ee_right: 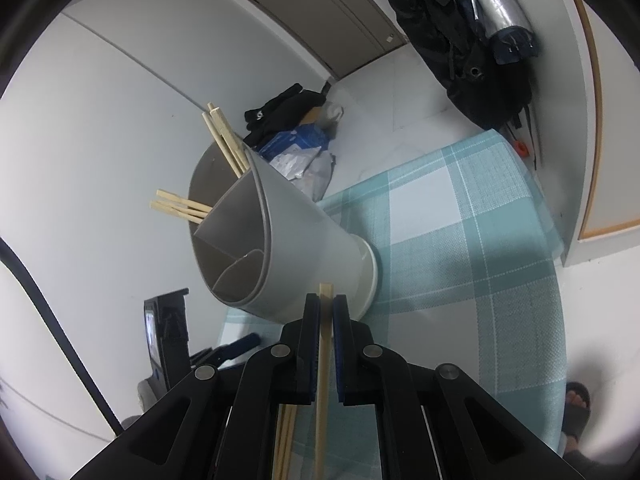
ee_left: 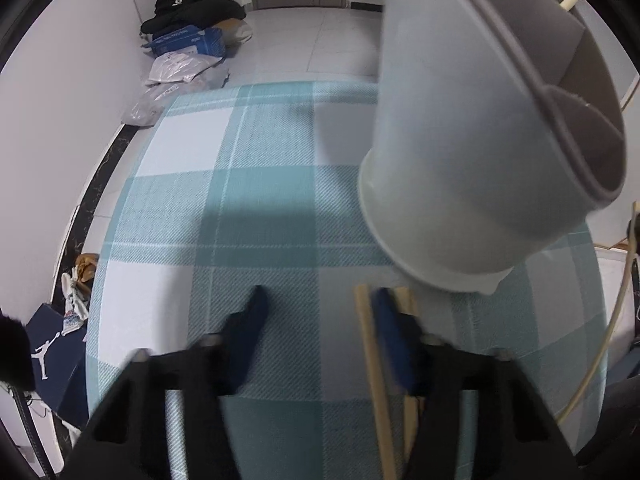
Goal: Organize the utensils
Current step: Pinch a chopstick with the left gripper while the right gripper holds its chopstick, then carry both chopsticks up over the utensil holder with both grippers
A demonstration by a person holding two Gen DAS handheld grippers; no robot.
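Observation:
A grey utensil holder with inner dividers stands on the teal checked tablecloth, close on the right of my left gripper. The left gripper is open and empty; two wooden chopsticks lie on the cloth by its right finger. In the right wrist view the holder has several chopsticks standing in its compartments. My right gripper is shut on a single wooden chopstick, just before the holder's base. More loose chopsticks lie below the right gripper.
The table's edges drop off to a tiled floor. A pile of bags, a blue box and black clothes lies by the wall. A shoe box sits on the floor at the left. Coats hang at the far right.

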